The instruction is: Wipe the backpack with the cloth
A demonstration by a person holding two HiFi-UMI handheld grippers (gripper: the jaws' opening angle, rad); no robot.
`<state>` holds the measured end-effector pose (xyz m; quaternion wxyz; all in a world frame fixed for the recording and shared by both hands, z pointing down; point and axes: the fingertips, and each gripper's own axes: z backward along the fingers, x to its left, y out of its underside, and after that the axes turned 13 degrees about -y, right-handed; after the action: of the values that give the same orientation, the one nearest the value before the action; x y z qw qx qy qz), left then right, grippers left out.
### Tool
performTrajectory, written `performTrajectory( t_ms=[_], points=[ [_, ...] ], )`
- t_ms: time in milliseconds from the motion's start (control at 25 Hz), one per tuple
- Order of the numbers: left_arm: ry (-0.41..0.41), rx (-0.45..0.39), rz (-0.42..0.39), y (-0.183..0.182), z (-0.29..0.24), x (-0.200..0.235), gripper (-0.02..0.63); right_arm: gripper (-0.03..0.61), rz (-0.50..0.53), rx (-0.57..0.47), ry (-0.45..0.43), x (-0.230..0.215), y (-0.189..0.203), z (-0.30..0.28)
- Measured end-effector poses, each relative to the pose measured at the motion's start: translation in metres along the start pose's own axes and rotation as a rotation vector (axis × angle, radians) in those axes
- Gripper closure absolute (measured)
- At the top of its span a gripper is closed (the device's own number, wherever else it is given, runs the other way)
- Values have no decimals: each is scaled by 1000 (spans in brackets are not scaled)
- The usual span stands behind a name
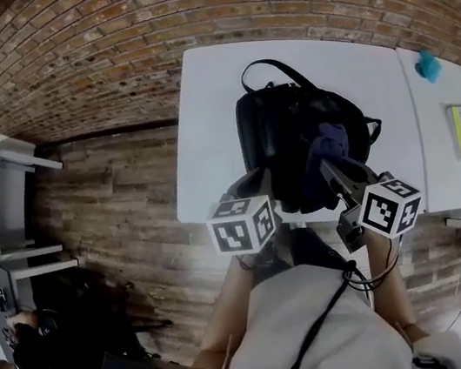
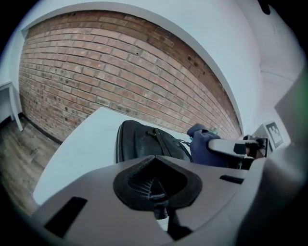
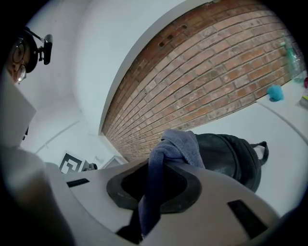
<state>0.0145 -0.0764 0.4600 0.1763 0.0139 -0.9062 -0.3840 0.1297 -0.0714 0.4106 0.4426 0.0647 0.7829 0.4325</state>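
Two grippers: your right gripper [image 3: 155, 166] is clamped on the blue-grey fabric cloth [image 3: 182, 144], left gripper [image 2: 154, 185] pinched closed, empty (use it to brace). Black fabric backpack [image 1: 287, 129] lies on white table [image 1: 208, 130]; press flat, overlap strokes.

A white table [image 1: 210, 121] stands on wooden floor [image 1: 111, 209] by a brick wall [image 1: 142, 36].

The person wears a pale top [image 1: 305, 334] crossed by a thin black strap [image 1: 323, 320], low in the frame. The left tool [image 2: 155, 186] and right tool [image 3: 151, 192] have matte grey shells with black padded mouths and dark slots. Each bears a white cube with black square markers. A black cable [image 1: 364, 278] loops at lower right.
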Motion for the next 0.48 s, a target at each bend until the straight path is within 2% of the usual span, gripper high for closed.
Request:
performTrajectory(
  t_ms=[280, 480],
  points=[
    [-156, -53, 134, -6, 2, 26, 611, 532, 59, 140, -161, 2, -13, -39],
    [-224, -74, 199, -1, 9, 35, 611, 532, 107, 220, -240, 7, -13, -59]
  ],
)
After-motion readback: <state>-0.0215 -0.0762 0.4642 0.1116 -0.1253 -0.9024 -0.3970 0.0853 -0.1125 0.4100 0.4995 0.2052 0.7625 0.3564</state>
